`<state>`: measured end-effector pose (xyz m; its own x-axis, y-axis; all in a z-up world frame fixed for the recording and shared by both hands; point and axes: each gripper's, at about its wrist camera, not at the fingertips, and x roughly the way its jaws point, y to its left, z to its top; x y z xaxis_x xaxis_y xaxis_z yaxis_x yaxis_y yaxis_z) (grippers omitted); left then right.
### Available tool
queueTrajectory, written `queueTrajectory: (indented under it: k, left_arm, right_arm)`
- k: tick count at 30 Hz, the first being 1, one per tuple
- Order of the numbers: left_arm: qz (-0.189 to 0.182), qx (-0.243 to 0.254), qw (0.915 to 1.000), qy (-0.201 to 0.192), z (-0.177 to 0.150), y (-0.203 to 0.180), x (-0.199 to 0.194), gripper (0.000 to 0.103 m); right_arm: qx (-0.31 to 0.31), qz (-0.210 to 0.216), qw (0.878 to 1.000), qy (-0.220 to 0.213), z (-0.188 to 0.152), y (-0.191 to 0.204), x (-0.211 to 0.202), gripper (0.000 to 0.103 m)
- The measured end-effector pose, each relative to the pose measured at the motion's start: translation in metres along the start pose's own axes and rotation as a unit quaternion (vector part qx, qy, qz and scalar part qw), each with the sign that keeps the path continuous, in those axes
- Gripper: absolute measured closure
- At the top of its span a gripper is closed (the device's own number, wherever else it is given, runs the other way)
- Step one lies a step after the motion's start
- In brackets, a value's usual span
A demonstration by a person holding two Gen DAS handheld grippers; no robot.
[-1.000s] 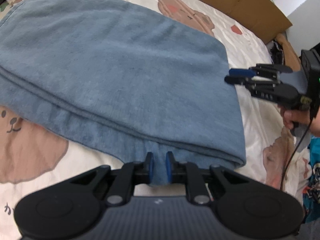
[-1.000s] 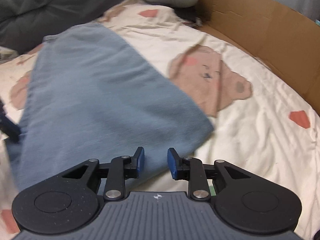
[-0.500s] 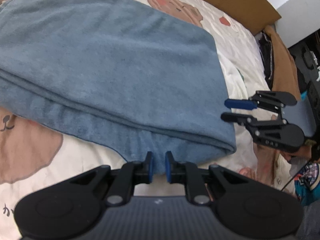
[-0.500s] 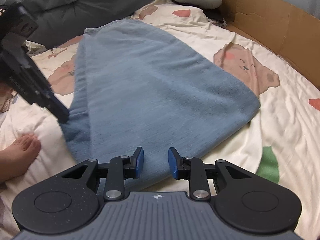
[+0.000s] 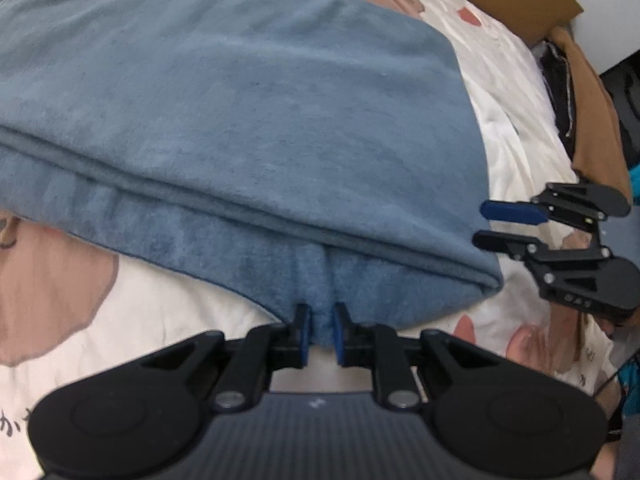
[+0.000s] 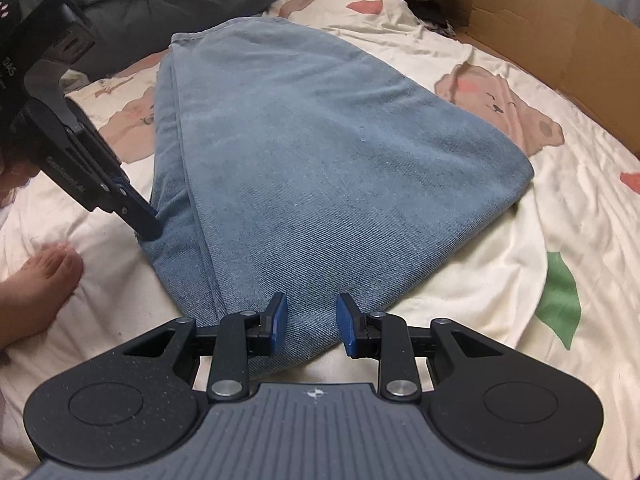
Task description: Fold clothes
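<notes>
Blue jeans (image 5: 260,120) lie folded lengthwise on a bear-print bed sheet (image 5: 80,320). My left gripper (image 5: 319,320) is shut on the jeans' lower layer at their near long edge, with the fabric bunched between the blue pads. In the right wrist view the jeans (image 6: 320,160) run away from me, and my right gripper (image 6: 311,326) stands open just above their near end, nothing between its pads. The left gripper (image 6: 150,234) shows there pinching the jeans' left edge. The right gripper (image 5: 480,223) appears open beside the folded corner.
A cardboard wall (image 6: 560,32) borders the bed on the far right. A person's bare foot (image 6: 44,280) rests on the sheet (image 6: 520,280) left of the jeans. A grey quilt (image 6: 140,0) lies beyond them. Brown cloth (image 5: 592,120) hangs at the bed's edge.
My right gripper, still open, has drawn back to the jeans' near end and come close to their folded corner. The left gripper stays shut on the fabric.
</notes>
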<state>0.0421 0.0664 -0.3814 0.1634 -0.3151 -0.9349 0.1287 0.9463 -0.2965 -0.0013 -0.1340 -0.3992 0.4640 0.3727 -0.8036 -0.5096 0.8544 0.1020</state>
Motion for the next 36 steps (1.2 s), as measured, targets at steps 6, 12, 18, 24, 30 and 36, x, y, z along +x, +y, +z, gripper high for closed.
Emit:
queueTrajectory:
  k: [6, 12, 18, 24, 30, 36]
  left_arm:
    - [-0.024, -0.043, 0.9986, -0.017, -0.001, 0.015, -0.022, 0.086]
    - [-0.008, -0.063, 0.9974, -0.035, 0.005, 0.03, -0.036, 0.082]
    - [0.007, -0.058, 0.9973, -0.044, 0.008, 0.032, -0.046, 0.079]
    - [0.02, -0.061, 0.9967, -0.05, 0.011, 0.034, -0.045, 0.077]
    - [0.023, -0.088, 0.9939, -0.062, 0.014, 0.045, -0.048, 0.074]
    - [0.023, -0.101, 0.9925, -0.064, 0.017, 0.053, -0.045, 0.074]
  right_arm:
    - [0.112, -0.005, 0.994, -0.017, -0.004, -0.022, -0.019, 0.069]
    - [0.251, 0.025, 0.967, -0.024, -0.019, -0.053, -0.019, 0.068]
    - [0.353, 0.068, 0.933, -0.03, -0.029, -0.072, -0.004, 0.068]
    - [0.421, 0.103, 0.9, -0.037, -0.035, -0.087, 0.013, 0.068]
    - [0.466, 0.143, 0.871, -0.054, -0.038, -0.1, 0.019, 0.069]
    - [0.51, 0.197, 0.833, -0.088, -0.049, -0.108, 0.017, 0.068]
